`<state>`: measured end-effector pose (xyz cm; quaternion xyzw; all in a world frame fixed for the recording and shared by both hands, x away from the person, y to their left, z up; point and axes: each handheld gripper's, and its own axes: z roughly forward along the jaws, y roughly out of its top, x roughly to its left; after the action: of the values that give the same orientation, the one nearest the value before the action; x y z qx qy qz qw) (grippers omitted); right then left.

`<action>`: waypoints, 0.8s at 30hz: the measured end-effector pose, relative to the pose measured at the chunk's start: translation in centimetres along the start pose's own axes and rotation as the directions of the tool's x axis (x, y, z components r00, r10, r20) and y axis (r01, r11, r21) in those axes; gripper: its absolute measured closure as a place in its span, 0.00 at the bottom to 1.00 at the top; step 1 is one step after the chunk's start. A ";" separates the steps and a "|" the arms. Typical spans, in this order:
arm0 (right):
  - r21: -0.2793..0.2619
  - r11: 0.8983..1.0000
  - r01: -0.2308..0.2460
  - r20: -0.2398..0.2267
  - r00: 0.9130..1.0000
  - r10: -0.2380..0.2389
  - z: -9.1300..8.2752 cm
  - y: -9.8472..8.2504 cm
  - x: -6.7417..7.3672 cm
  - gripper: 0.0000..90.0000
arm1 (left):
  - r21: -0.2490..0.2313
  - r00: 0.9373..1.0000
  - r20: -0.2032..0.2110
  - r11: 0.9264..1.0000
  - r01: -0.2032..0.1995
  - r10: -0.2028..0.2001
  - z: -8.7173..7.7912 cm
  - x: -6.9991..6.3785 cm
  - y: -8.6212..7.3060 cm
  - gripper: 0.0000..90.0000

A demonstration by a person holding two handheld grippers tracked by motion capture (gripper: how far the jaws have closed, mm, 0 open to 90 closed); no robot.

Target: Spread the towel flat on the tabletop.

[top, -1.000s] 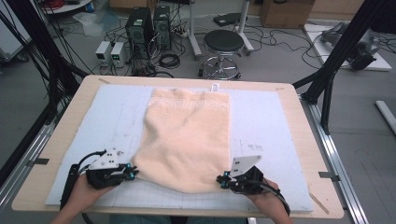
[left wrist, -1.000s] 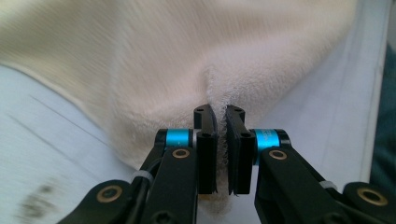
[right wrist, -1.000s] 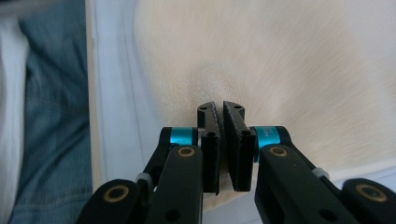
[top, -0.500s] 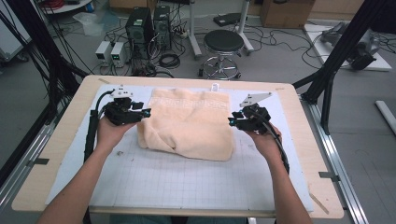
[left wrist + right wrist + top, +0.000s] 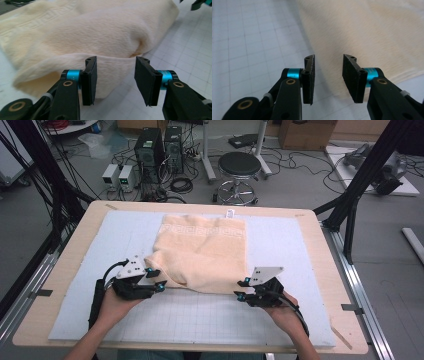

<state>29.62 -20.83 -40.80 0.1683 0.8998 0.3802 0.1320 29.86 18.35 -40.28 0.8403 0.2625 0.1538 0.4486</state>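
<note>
Both grippers have come back from the far half of the table to the near edge of the towel point(image 5: 202, 252), which now lies folded over on itself, its fold at the near side and its patterned border at the far side of the pale grid mat point(image 5: 310, 245). Since the picture taken half a second before, the cloth has been laid flatter and reaches nearer to the person. The left gripper point(image 5: 154, 280) sits at the towel's near left corner, where the cloth is bunched into a rounded roll; in the left gripper view its jaws have just been opening and stand apart, with the rolled edge of the towel point(image 5: 105, 37) just beyond them and no cloth pressed by the pads point(image 5: 89, 80). The right gripper point(image 5: 242, 289) rests at the near right corner; its jaws have likewise just been opening, and the right gripper view shows a clear gap between the pads point(image 5: 353, 77), with the towel's point(image 5: 372, 32) layered edge lying on the mat beyond them, not pinched.
</note>
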 end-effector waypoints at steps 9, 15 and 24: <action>0.106 0.994 0.027 0.021 0.999 -0.030 3.5 -0.3 -0.9 0.70 | 0.107 0.998 -0.060 0.994 0.033 -0.027 4.8 0.4 0.2 0.62; 0.096 0.995 0.002 0.037 0.999 -0.006 3.7 -0.2 -1.7 0.92 | 0.105 0.997 -0.071 0.994 0.021 -0.013 4.5 0.5 0.4 0.87; -0.008 1.000 0.005 0.066 0.998 -0.005 -1.2 1.9 -1.6 0.95 | -0.017 0.998 -0.065 1.000 -0.006 0.005 -2.2 1.4 2.6 0.95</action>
<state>30.98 -20.99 -38.49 0.1780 0.8938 0.3777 0.1633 30.72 19.47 -36.87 0.8317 0.2732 0.1845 0.4467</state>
